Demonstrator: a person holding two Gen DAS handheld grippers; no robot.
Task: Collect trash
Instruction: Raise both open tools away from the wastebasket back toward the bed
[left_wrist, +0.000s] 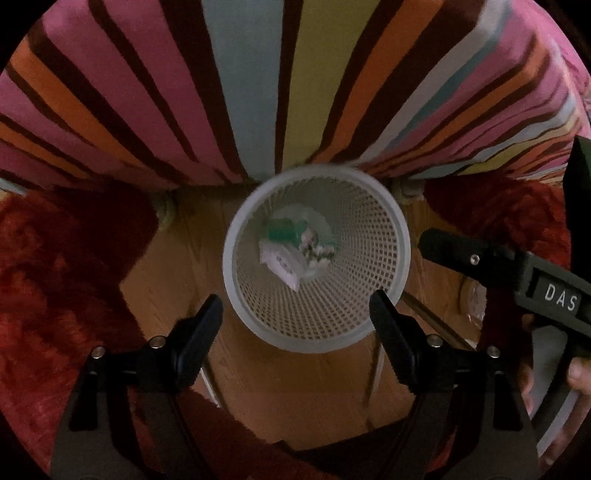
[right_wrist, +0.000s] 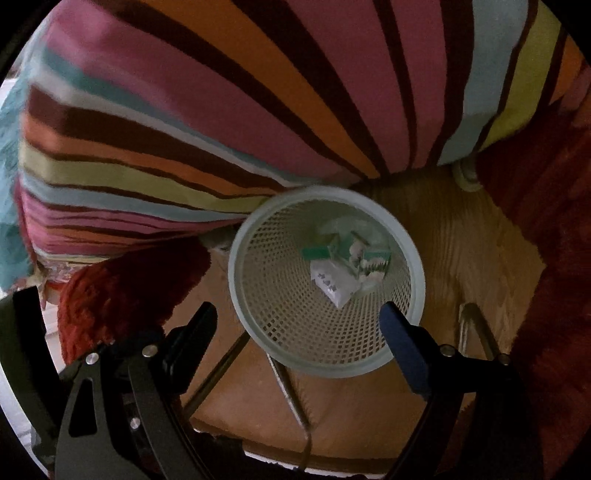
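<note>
Hovered with both the left hand-held gripper (left_wrist: 295, 310) and right hand-held gripper (right_wrist: 297, 321) open and empty over the mesh bin (left_wrist: 400, 243) – trash (left_wrist: 291, 254) lying at its bottom – risked tipping that light bin by clipping its rim.

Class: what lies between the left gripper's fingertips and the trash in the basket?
Nothing but air and the basket mesh: the open left gripper is empty above the trash, in the left wrist view.

White mesh wastebasket (left_wrist: 384, 221) stands upright (floor), holding crumpled wrappers (left_wrist: 284, 264).
</note>
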